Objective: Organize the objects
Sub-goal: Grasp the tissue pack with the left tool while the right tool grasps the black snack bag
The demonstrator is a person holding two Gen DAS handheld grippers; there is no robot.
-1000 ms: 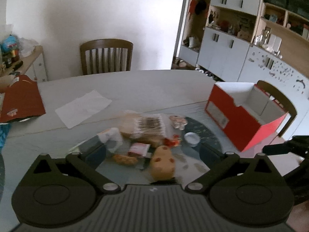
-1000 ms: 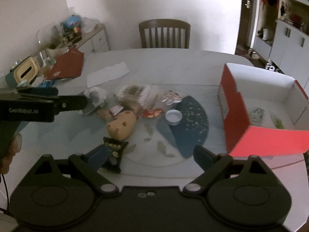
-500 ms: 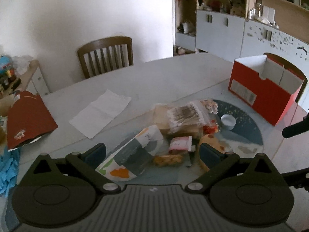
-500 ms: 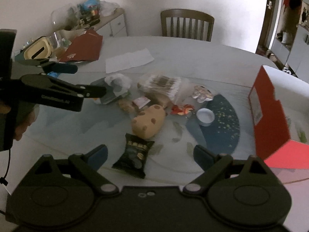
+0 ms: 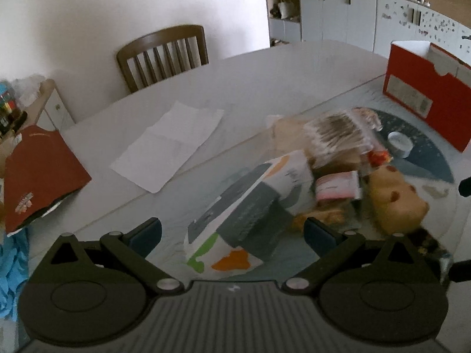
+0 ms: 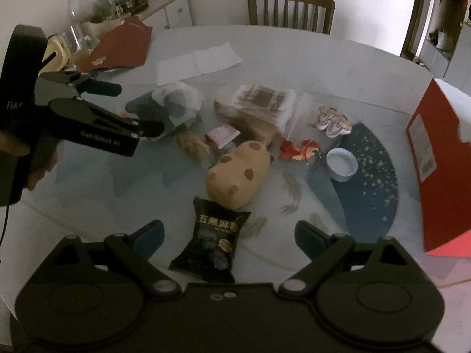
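The white-grey pouch with green and orange patches lies on the glass table top, directly between the spread fingers of my left gripper and a little ahead of them. Its long axis runs from near-left to far-right, toward the pile of snacks, so it crosses my fingers at a slant, not squarely. I judge that I must turn this gripper a little before I close it, so the pads meet the pouch's long sides. The right gripper is also open and holds nothing; the black snack bag lies between its fingers, so each hand has its own nearest thing. For the pouch the left hand is clearly nearer. The red box, probably the goal, stands far to the right.
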